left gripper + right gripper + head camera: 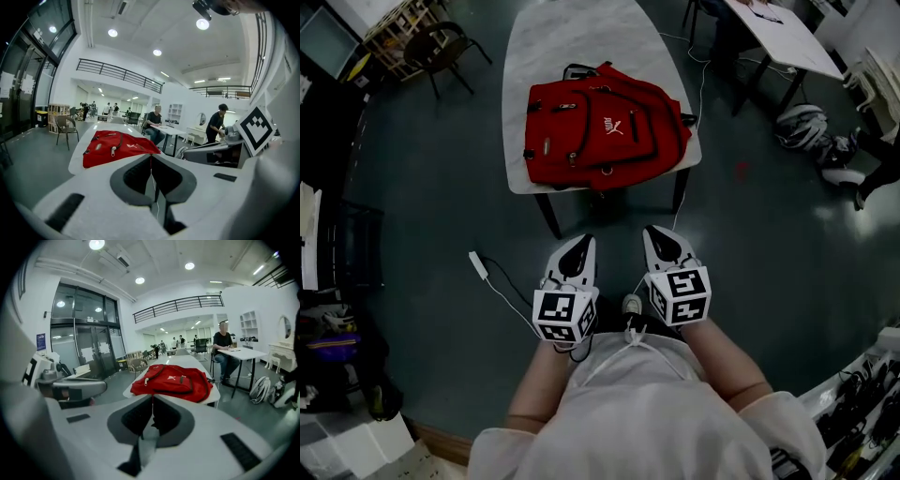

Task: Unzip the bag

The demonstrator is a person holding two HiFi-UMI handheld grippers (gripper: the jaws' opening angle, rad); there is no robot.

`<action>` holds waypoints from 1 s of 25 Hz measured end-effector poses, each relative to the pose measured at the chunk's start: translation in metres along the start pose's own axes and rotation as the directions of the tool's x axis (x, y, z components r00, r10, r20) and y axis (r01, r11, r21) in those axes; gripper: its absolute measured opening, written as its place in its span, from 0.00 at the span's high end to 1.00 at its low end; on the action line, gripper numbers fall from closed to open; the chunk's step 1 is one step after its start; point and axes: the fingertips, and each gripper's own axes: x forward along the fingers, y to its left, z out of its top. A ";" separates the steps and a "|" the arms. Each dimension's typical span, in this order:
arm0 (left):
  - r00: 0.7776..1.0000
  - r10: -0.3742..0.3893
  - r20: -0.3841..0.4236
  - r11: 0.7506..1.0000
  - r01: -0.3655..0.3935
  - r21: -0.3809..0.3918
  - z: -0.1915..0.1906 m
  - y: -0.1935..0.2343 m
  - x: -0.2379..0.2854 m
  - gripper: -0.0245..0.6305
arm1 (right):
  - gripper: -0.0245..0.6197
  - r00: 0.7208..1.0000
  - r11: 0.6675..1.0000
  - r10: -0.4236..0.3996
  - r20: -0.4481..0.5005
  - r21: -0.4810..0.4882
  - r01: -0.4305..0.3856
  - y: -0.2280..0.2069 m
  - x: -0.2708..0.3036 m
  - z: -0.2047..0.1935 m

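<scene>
A red backpack (605, 127) lies flat on the near end of a white table (544, 37), its zips closed; it also shows in the left gripper view as the backpack (117, 146) and in the right gripper view as the backpack (173, 380). My left gripper (579, 246) and right gripper (658, 234) hang side by side over the floor, short of the table's near edge, well apart from the bag. Both have their jaws shut with nothing between them.
A chair (441, 47) stands left of the table. A second table (778, 33) with a seated person is at the back right, bags (806, 127) on the floor beside it. A white cable and adapter (480, 265) lie on the floor at my left.
</scene>
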 end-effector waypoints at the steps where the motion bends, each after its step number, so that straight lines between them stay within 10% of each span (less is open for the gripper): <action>1: 1.000 0.005 -0.008 1.000 -0.005 -0.002 -0.002 0.006 0.006 0.93 | 0.92 1.000 1.000 0.002 -0.009 0.004 -0.002 -0.002 0.008 -0.001; 20: 0.980 -0.125 -0.154 0.990 0.133 0.041 -0.087 0.138 0.173 0.93 | 0.91 0.948 0.995 0.088 -0.305 -0.008 -0.095 0.006 0.217 -0.092; 25: 0.976 -0.124 -0.181 0.992 0.124 -0.008 -0.105 0.151 0.197 0.93 | 0.77 0.931 0.998 0.066 -0.360 0.024 -0.062 0.000 0.254 -0.125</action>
